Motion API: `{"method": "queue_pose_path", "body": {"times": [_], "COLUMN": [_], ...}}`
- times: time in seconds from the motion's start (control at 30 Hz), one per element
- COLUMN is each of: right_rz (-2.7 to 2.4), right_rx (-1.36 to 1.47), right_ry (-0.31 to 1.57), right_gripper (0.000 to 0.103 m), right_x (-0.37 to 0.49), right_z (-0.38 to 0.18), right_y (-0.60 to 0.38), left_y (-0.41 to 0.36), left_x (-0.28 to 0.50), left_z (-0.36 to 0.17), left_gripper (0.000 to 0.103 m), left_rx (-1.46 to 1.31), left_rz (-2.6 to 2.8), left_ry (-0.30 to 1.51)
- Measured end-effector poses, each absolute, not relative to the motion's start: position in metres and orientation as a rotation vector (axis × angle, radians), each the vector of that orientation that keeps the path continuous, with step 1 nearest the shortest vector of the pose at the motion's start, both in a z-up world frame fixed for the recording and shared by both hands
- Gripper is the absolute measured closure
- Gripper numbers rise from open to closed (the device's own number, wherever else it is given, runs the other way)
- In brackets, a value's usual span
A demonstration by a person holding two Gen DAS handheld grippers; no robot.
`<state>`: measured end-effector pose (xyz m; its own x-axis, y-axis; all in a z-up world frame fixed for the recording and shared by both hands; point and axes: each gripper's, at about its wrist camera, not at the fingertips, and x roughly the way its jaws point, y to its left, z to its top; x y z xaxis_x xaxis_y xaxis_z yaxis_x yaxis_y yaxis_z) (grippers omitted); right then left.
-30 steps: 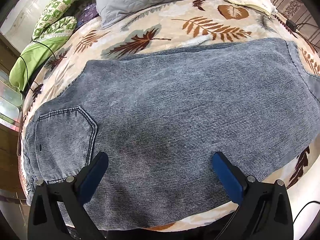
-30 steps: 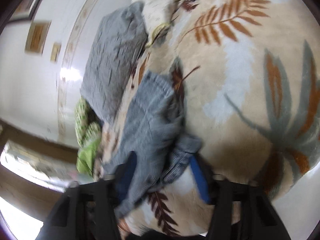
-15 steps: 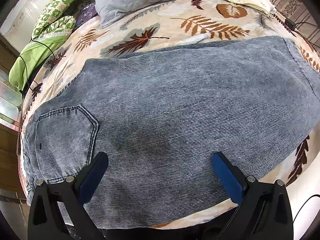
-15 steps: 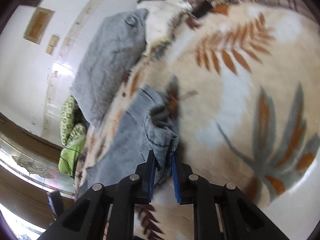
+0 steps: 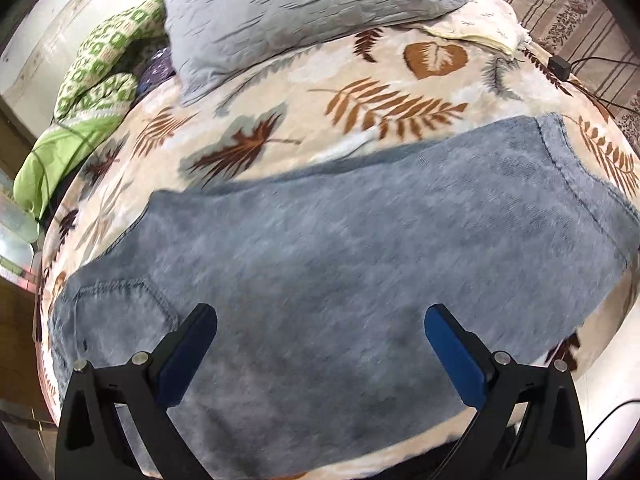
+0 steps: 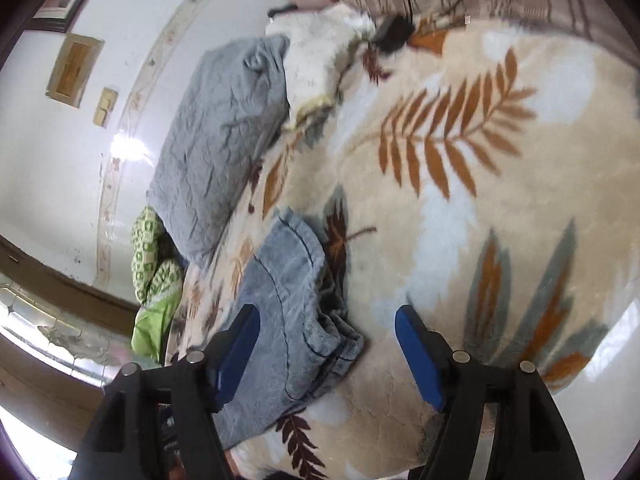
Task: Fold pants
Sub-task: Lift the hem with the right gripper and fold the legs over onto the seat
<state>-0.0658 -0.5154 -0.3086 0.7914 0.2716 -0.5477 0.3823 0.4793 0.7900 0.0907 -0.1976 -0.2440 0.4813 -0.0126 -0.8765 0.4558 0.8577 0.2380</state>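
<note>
The pants [image 5: 340, 280] lie flat across the bed's leaf-print blanket [image 5: 360, 92]. The left gripper [image 5: 320, 336] hovers over them, fingers [image 5: 192, 344] spread, grasping nothing. The right gripper [image 6: 326, 340] is opening, the pants' bunched hem [image 6: 320, 344] loose between its fingers.

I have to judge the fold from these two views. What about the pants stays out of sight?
- Left wrist view: near edge of the pants sits behind the left claw; fabric is motion-blurred.
- Right wrist view: the pants run behind the right claw; hem layers are too bunched to count.
</note>
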Motion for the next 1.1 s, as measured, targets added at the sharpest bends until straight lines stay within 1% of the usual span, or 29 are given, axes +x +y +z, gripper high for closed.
{"method": "queue_pose_path", "body": {"times": [0.13,0.23,0.3,0.33,0.37,0.4,0.43,0.57,0.73,1.0,1.03,1.1], "right_rz": [-0.009,0.032,0.051,0.054,0.047,0.034,0.021,-0.008,0.004,-0.026,-0.024,-0.024], "right_rx": [1.144,1.181,1.179,1.178,1.181,1.188,1.196,1.207,1.226,1.127,1.131,1.138], "right_ry": [0.777,0.776,0.784,0.791,0.798,0.806,0.810,0.790,0.775,0.810,0.807,0.792], "right_gripper": [0.029,0.029,0.031,0.036,0.049,0.057,0.071,0.077,0.077,0.070,0.067,0.054], "right_x": [-0.045,-0.038,-0.031,-0.028,-0.025,-0.021,-0.019,-0.019,-0.028,-0.030,-0.030,-0.032], "right_z": [-0.326,-0.331,-0.331,-0.332,-0.334,-0.336,-0.339,-0.343,-0.345,-0.327,-0.328,-0.328], "right_y": [-0.509,-0.498,-0.491,-0.489,-0.487,-0.486,-0.486,-0.484,-0.484,-0.468,-0.467,-0.464], "left_y": [-0.217,-0.225,-0.229,-0.229,-0.228,-0.227,-0.226,-0.222,-0.213,-0.190,-0.187,-0.183], "left_x": [0.095,0.102,0.106,0.108,0.108,0.110,0.110,0.106,0.089,0.075,0.074,0.074], "left_z": [-0.249,-0.262,-0.275,-0.277,-0.277,-0.277,-0.276,-0.268,-0.242,-0.202,-0.198,-0.193], "left_gripper": [0.000,0.000,0.000,0.000,0.000,0.000,0.000,0.000,0.000,0.000,0.000,0.000], "left_rx": [0.493,0.506,0.522,0.509,0.492,0.485,0.482,0.485,0.472,0.422,0.412,0.397], "left_rz": [-0.303,-0.288,-0.272,-0.271,-0.270,-0.270,-0.273,-0.271,-0.281,-0.279,-0.280,-0.283], "left_ry": [1.029,1.055,1.090,1.086,1.082,1.090,1.094,1.061,0.949,0.814,0.806,0.798]}}
